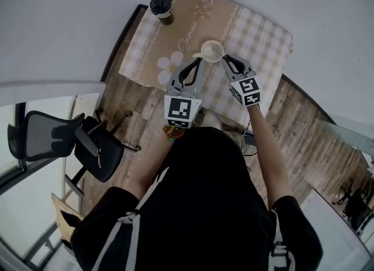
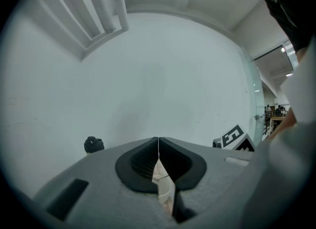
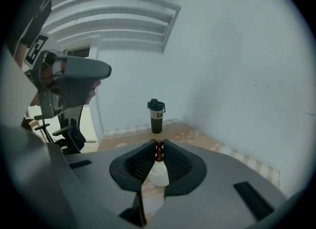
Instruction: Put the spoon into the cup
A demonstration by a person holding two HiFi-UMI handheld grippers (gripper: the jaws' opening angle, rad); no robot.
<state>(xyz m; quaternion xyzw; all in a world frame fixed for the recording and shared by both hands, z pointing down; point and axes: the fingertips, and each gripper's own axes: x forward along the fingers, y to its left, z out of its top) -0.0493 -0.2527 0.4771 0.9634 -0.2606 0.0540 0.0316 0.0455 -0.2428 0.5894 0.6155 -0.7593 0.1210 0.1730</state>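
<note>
A white cup (image 1: 212, 49) stands on the checked tablecloth (image 1: 263, 36). My left gripper (image 1: 197, 61) is at the cup's left rim. In the left gripper view this gripper (image 2: 158, 144) is shut, with a pale sliver of the cup (image 2: 163, 183) pinched between the jaws. My right gripper (image 1: 225, 58) is at the cup's right rim. In the right gripper view, that gripper (image 3: 159, 146) is shut on the spoon (image 3: 159, 152) by its brown beaded handle, just above the white cup (image 3: 159, 172). The spoon's bowl is hidden.
A dark lidded tumbler (image 1: 162, 7) stands at the table's far left end, also in sight as the tumbler (image 3: 156, 117) beyond the right jaws. A black office chair (image 1: 64, 141) is on the floor to the left. A white wall runs behind the table.
</note>
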